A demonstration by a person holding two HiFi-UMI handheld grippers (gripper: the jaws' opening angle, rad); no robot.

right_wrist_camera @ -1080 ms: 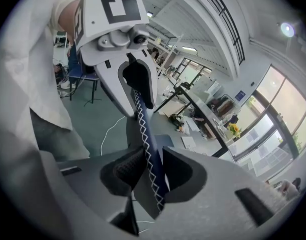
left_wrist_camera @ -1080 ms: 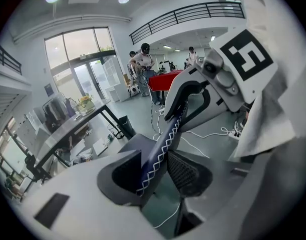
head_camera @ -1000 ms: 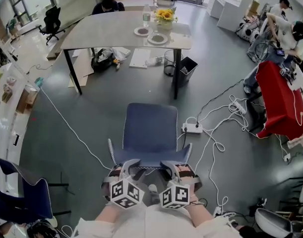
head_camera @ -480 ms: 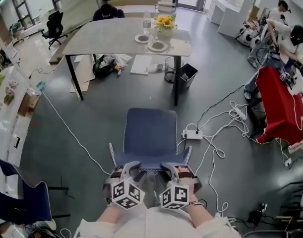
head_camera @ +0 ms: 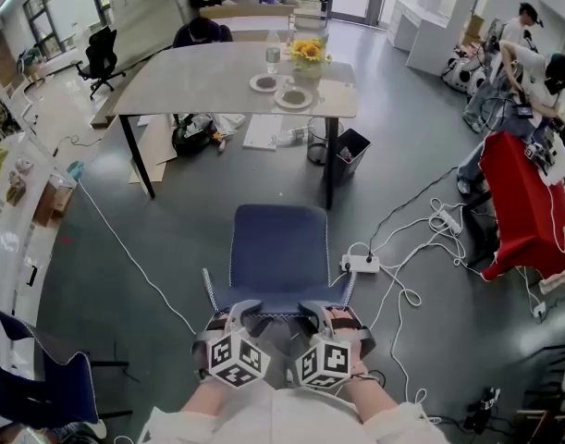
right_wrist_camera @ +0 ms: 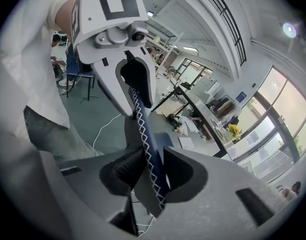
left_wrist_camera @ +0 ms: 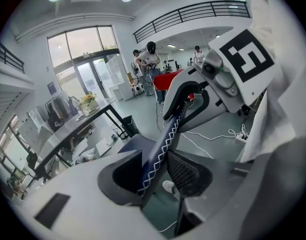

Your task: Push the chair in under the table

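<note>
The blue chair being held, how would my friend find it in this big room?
Find the big grey table with yellow flowers. On the open floor in front of it stands a blue chair. Unlike the other blue chair at the left edge, this one is held: the left gripper and right gripper are clamped on its zigzag-stitched back.

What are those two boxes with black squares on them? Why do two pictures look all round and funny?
No robot: a person holds tongs in each hand, and the cubes with squares are part of them. The picture from above comes from a camera on the person's head. The round ones come from cameras riding on the tongs. The left tongs and the right tongs both pinch a chair by the top of its back. Ahead stands a table with flowers and plates. The chair is not under it yet.
</note>
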